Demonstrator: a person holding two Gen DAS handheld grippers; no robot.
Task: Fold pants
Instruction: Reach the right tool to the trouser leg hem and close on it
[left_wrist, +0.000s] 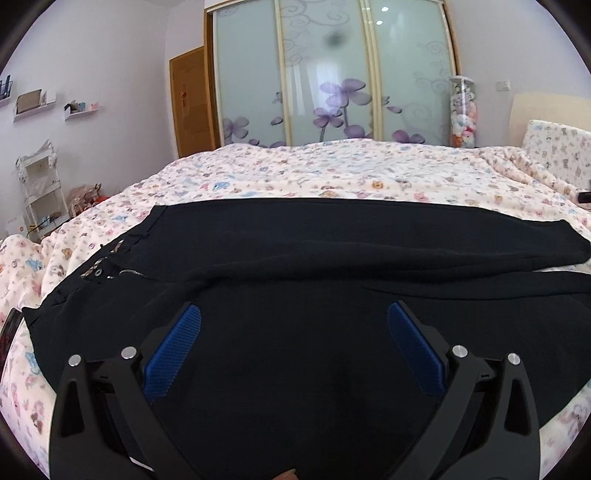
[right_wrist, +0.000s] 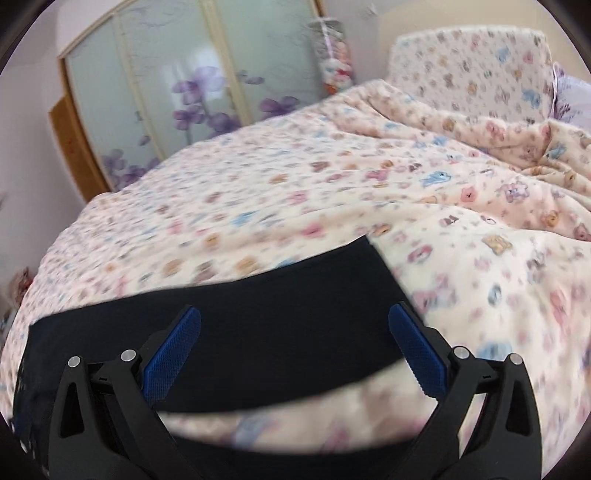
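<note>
Black pants (left_wrist: 295, 258) lie spread flat across the bed, waistband with zipper and buttons (left_wrist: 110, 271) at the left, legs running to the right. My left gripper (left_wrist: 294, 314) hovers open over the near leg, blue pads wide apart, nothing between them. In the right wrist view the far leg's end (right_wrist: 288, 314) stretches across the floral cover, its hem at the right. My right gripper (right_wrist: 294, 314) is open above that leg end, holding nothing. A second dark strip of the pants (right_wrist: 258, 458) shows at the bottom edge. That view is blurred.
The bed cover (left_wrist: 332, 173) has a pink bear print and is rumpled towards the pillow (right_wrist: 469, 70) at the right. A sliding wardrobe (left_wrist: 332, 74), a jar of soft toys (left_wrist: 463, 110) and a white rack (left_wrist: 40, 184) stand beyond the bed.
</note>
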